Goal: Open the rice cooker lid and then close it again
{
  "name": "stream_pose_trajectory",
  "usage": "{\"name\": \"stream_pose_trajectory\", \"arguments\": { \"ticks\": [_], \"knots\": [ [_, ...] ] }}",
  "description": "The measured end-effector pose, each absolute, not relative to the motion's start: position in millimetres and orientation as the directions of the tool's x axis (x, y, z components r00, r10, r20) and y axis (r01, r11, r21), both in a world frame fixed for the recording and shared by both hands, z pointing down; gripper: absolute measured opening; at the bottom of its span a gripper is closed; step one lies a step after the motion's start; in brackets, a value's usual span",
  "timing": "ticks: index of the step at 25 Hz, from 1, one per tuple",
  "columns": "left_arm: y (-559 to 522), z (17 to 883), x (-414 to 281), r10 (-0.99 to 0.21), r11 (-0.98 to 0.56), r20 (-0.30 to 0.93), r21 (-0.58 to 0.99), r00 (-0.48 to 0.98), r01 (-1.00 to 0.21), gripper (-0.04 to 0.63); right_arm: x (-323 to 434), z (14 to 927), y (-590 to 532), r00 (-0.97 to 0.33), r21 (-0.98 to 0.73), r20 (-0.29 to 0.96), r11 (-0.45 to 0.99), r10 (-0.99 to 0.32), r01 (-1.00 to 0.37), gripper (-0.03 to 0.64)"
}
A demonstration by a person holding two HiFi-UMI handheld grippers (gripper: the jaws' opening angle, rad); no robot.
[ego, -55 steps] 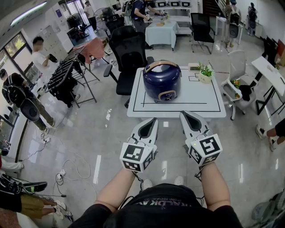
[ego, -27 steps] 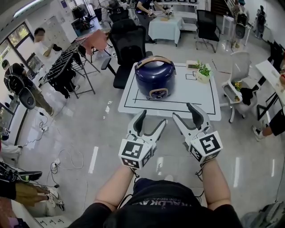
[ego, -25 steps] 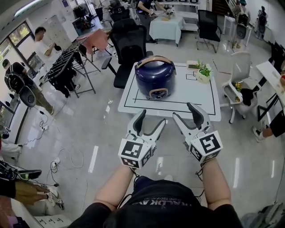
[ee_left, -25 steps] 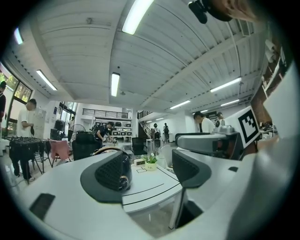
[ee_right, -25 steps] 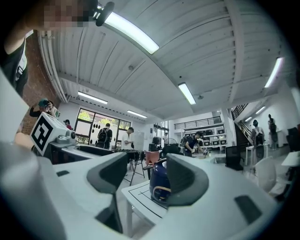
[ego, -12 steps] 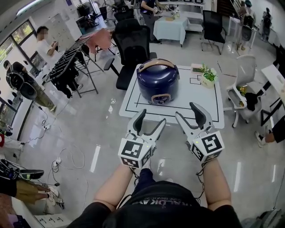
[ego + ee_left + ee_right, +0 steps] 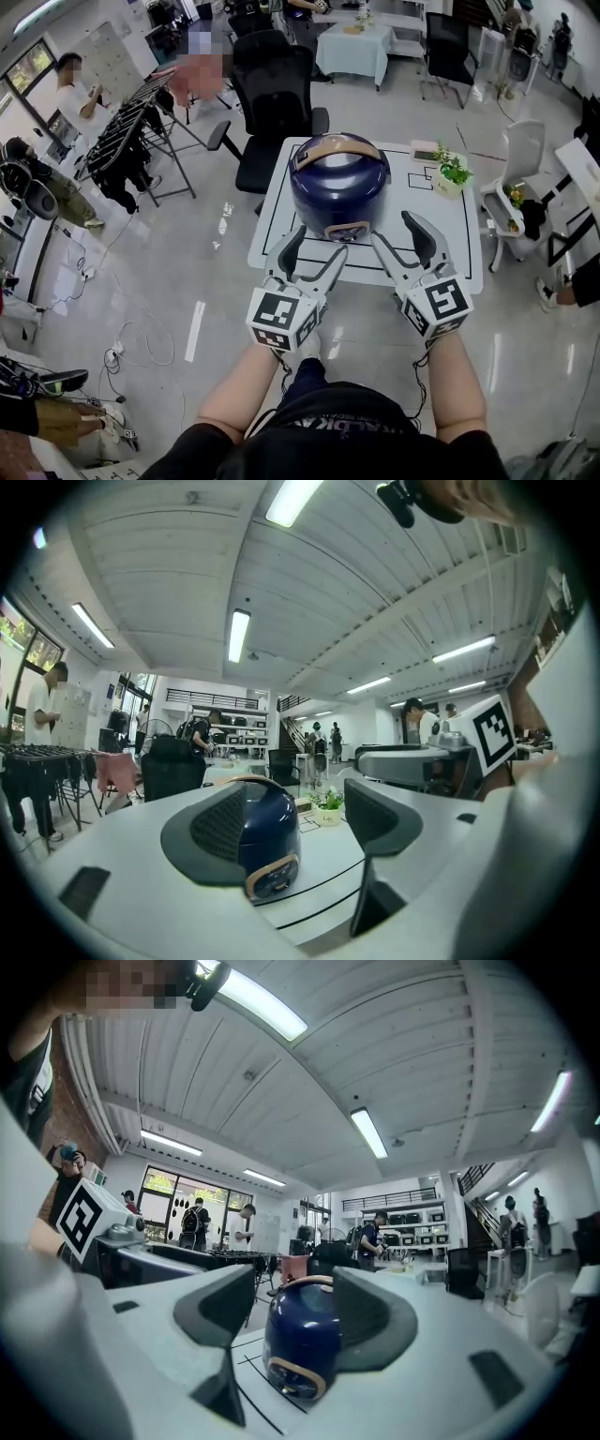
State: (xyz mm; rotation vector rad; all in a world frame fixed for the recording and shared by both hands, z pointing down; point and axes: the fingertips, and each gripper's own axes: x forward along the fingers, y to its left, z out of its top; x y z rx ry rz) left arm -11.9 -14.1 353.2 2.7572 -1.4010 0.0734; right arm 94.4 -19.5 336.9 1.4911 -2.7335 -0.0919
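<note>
Cooker: dark blue, lid shut, standing on the white counter near its front edge. The tan front panel faces the person. The handle lies across the top, running left to right.

Position: the cooker is straight ahead of both tools, centred between them and just beyond the tips. Neither tool touches it.

Left hand-held gripper: jaws apart, empty.

Right hand-held gripper: jaws apart, empty.

Reach: both look about equally near. The front panel sits midway, so either could likely reach it.

Surroundings: a potted plant at the counter's right rear, well apart, and a black chair behind. Nothing stands between the jaws and the cooker.
</note>
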Motion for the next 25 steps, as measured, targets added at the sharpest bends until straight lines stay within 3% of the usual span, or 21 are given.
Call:
{"name": "stream_pose_trajectory", "arguments": {
  "ticks": [25],
  "knots": [
    [-227.9, 355.9, -94.4, -0.704, -0.7, 0.066, 0.098, 0.707, -0.707, 0.314, 12.1, 344.4, -219.1, -0.399, 0.21, 0.103, 0.412, -0.911, -0.887, 0.245]
  ]
}}
